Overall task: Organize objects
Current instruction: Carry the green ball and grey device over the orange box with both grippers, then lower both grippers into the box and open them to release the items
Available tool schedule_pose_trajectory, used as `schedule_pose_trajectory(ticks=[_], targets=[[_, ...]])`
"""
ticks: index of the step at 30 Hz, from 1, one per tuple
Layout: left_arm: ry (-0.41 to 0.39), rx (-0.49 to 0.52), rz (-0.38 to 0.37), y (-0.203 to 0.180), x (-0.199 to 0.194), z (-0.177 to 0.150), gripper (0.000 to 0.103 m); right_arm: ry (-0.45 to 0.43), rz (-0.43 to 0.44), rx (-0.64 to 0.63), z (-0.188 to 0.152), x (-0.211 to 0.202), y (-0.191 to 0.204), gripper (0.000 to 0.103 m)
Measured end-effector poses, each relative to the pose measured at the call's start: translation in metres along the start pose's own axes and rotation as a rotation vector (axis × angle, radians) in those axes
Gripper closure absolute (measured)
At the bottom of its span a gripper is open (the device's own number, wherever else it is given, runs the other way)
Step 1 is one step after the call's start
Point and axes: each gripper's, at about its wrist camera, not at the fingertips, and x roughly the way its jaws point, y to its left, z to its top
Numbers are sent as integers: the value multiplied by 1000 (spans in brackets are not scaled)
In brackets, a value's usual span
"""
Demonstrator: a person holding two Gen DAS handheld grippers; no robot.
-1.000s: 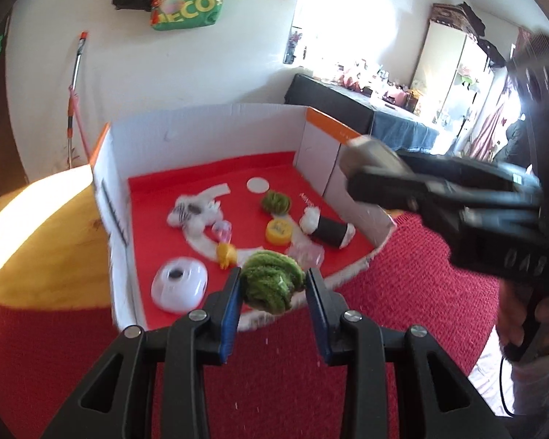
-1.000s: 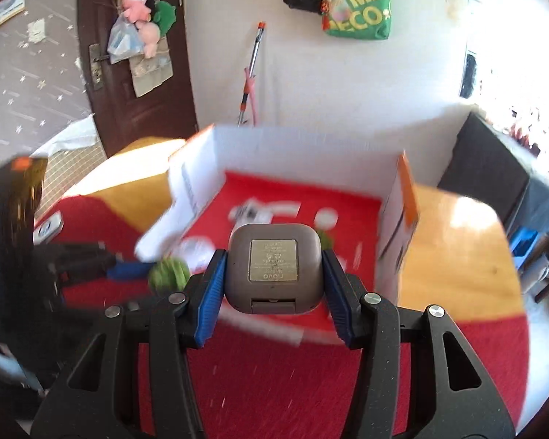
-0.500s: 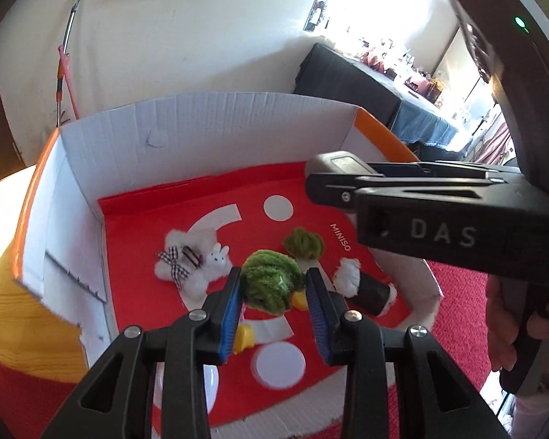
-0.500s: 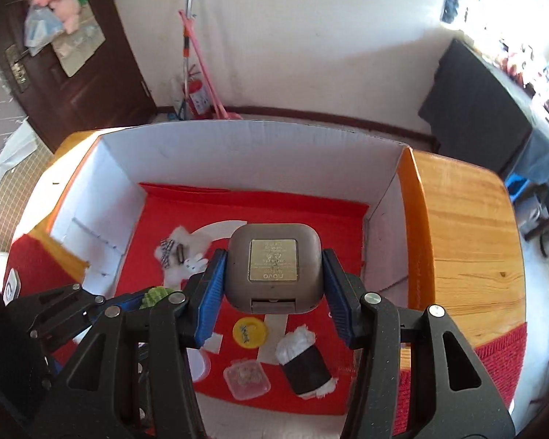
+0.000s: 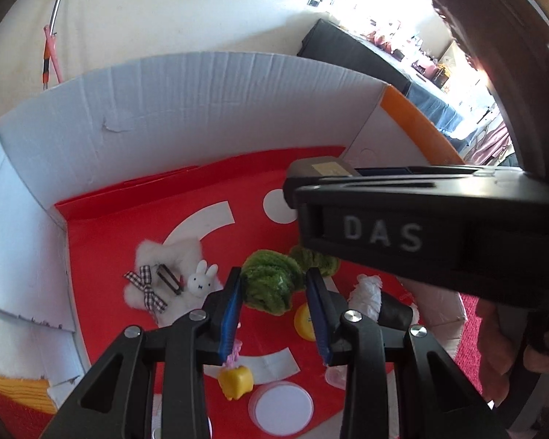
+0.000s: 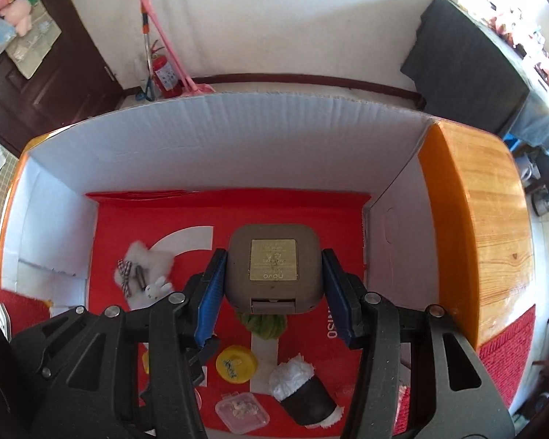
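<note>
My left gripper (image 5: 274, 301) has its jaws slightly apart around a green fuzzy ball (image 5: 271, 287) that hangs or rests between them over the red floor of the white cardboard box (image 5: 186, 102). A second green ball (image 5: 316, 259) lies just behind. My right gripper (image 6: 272, 285) is shut on a grey square case with a gold label (image 6: 273, 267), held above the box floor; it shows from the side in the left wrist view (image 5: 322, 170).
In the box lie a white fluffy clip with a bunny (image 5: 172, 274), a yellow cap (image 6: 236, 362), a black and white roll (image 6: 303, 391), a clear small case (image 6: 242, 411), a yellow toy (image 5: 236, 380) and a white disc (image 5: 281, 406). A wooden table (image 6: 494, 226) lies to the right.
Both grippers moved forward and down into the box. The left jaws have widened a little around the green ball. The grey case is still held.
</note>
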Motion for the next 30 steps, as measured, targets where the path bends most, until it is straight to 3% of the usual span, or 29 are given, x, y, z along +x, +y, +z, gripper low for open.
schedule_pose_trajectory(ticks=[30], targets=[[41,8,45,-2,25,-2,66,58,-46,22,6,45,-7,54]])
